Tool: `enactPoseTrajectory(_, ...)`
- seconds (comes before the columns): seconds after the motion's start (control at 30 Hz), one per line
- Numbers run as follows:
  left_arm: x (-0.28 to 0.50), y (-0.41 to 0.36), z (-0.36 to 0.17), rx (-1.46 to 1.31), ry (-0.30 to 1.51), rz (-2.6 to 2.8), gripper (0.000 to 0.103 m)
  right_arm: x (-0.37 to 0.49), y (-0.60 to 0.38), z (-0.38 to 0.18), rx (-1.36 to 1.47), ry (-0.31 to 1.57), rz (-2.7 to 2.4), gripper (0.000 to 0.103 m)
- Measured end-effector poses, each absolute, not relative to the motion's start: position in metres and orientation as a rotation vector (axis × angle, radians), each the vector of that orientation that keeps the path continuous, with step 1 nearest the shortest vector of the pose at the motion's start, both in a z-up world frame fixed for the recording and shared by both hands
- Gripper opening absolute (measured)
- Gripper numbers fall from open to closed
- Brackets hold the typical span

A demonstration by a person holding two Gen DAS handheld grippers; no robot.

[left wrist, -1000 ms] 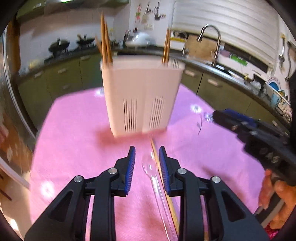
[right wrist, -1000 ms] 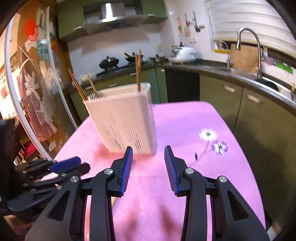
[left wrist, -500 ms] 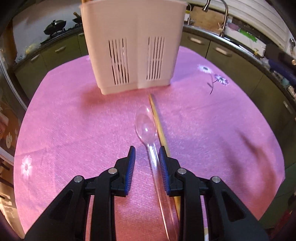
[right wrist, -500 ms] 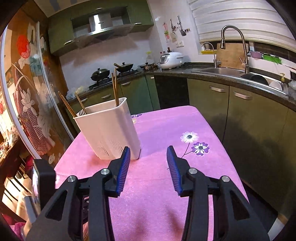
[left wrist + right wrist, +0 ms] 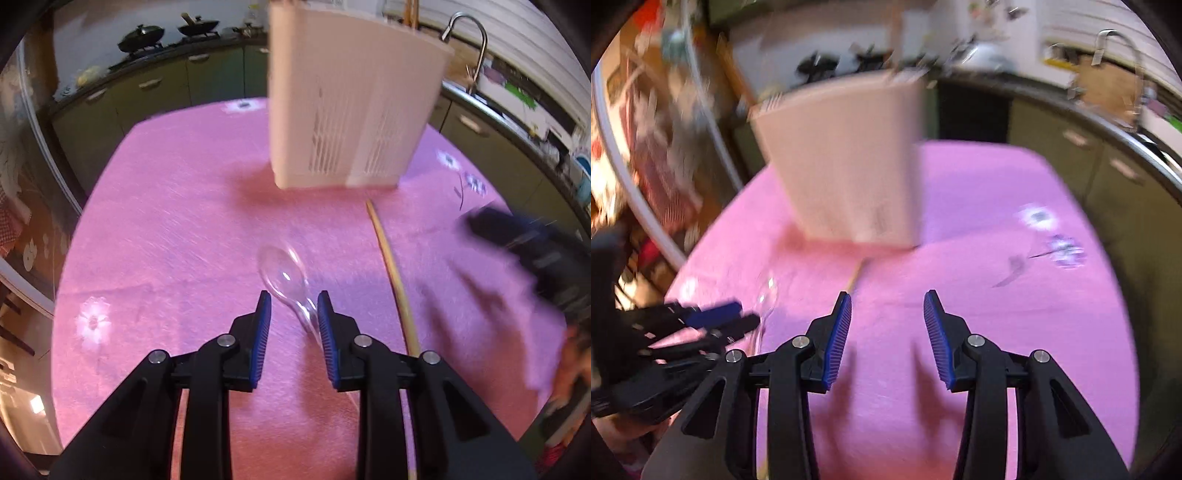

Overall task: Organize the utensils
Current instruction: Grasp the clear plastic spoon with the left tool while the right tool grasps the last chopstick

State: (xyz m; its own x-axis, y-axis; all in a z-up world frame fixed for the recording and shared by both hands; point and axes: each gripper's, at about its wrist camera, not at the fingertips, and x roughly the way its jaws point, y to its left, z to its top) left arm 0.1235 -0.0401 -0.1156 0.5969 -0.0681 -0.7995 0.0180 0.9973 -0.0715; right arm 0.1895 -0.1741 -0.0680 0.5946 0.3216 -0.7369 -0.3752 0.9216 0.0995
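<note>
My left tongs (image 5: 291, 308) are apart around the clear spoon's (image 5: 286, 278) neck, not squeezing. My right tongs (image 5: 886, 314) are apart and empty. One chopstick (image 5: 391, 273) lies between them, the white holder (image 5: 351, 110) ahead.

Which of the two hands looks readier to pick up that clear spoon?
The left. Its gripper already has the spoon handle between its open fingers. The right gripper hangs over bare pink cloth, near the chopstick.
</note>
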Motion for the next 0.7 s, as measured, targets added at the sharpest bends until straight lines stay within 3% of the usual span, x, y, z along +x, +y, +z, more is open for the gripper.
enactPoseTrajectory(0.3, 0.120, -0.012, -0.106, -0.106, 0.908, -0.028, 0.025, 0.215, -0.126, -0.102, -0.116, 0.939, 0.379, 0.040)
enactPoseTrajectory(0.7, 0.121, -0.012, -0.105, -0.100, 0.908, -0.048, 0.025, 0.216, -0.110, -0.114, -0.101, 0.911, 0.260, 0.035)
